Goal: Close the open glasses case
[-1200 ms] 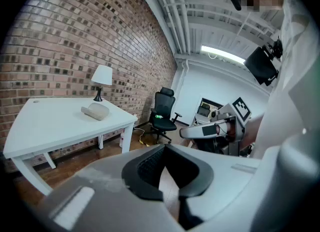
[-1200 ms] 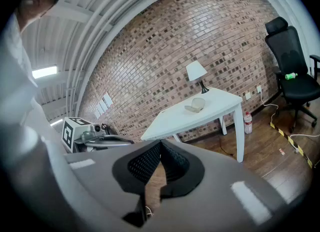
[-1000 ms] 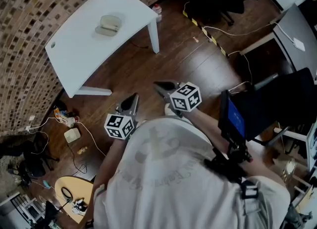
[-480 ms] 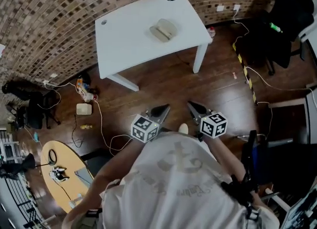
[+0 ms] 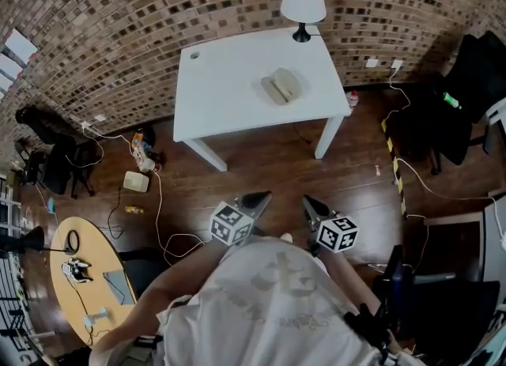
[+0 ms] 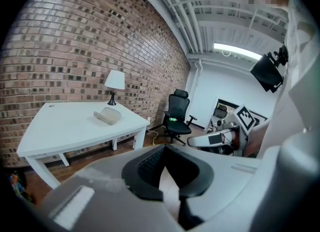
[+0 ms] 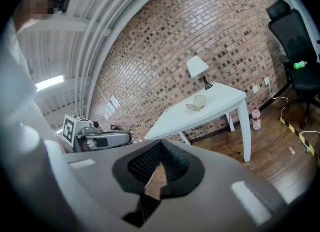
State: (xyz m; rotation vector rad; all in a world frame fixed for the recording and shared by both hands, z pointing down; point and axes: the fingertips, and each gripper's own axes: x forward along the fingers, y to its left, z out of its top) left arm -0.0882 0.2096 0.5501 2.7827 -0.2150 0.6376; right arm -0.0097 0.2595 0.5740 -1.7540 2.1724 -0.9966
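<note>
The white table [image 5: 229, 96] stands far ahead of both jaws. The left gripper [image 5: 263, 195] and right gripper [image 5: 307, 199] have their jaws shut tight, holding nothing. The open glasses case [image 5: 281, 86] lies on that table, well apart from them.

One white worktop [image 5: 229, 80] carries two things: one lamp [image 5: 303, 2] and one glasses case [image 5: 281, 87]. One person [image 5: 277, 301] holds two grippers, the left gripper [image 5: 259, 197] and the right gripper [image 5: 308, 201], with one marker cube each, so two cubes [image 5: 232, 224] in all. There are two bottles: one floor bottle [image 5: 353, 98] by a worktop leg and one green bottle [image 5: 451, 100] on the one black chair [image 5: 474, 80] at the right. Two sockets [image 5: 371, 62] sit low on the brick wall. One round yellow table [image 5: 71, 293] and one white box [image 5: 135, 181] are at the left; the small things on that table are too tiny to count.
</note>
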